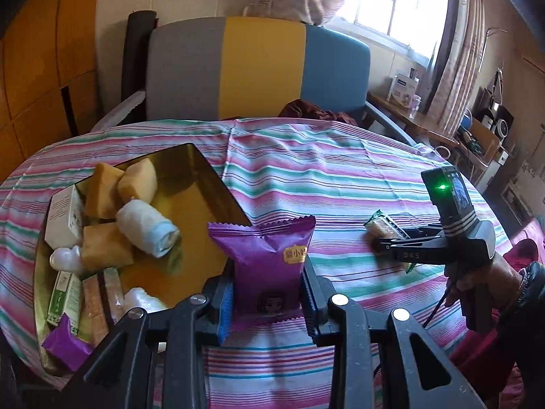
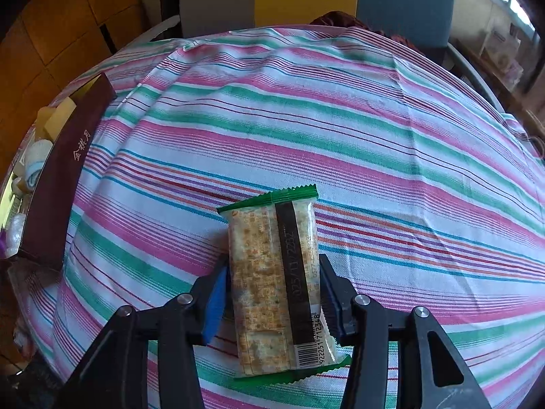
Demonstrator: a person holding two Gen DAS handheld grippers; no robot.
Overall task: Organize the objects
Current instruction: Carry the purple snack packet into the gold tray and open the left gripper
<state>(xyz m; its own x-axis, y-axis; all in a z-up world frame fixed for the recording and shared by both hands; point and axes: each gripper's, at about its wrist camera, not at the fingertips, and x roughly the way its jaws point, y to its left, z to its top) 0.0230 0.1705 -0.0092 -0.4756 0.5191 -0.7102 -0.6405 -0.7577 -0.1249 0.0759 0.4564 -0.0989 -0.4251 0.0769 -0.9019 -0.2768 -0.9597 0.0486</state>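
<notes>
My left claw (image 1: 267,294) clamps the purple snack pack (image 1: 269,255), just off the gold box (image 1: 204,184) at 10 o'clock. Right claw (image 2: 274,294) straddles the green cracker pack (image 2: 277,279) on the desk (image 2: 340,129), pads not pressing yet. Center & squeeze mid-pack, w/o crushing.

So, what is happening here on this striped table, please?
A person is tidying snacks with two hand-held grippers. The left gripper is shut on a purple snack packet, held close to the gold box that already holds cakes, a rolled towel and small cartons. The right gripper straddles a green-edged cracker packet lying on the striped tablecloth; whether its pads press the packet I cannot tell.
</notes>
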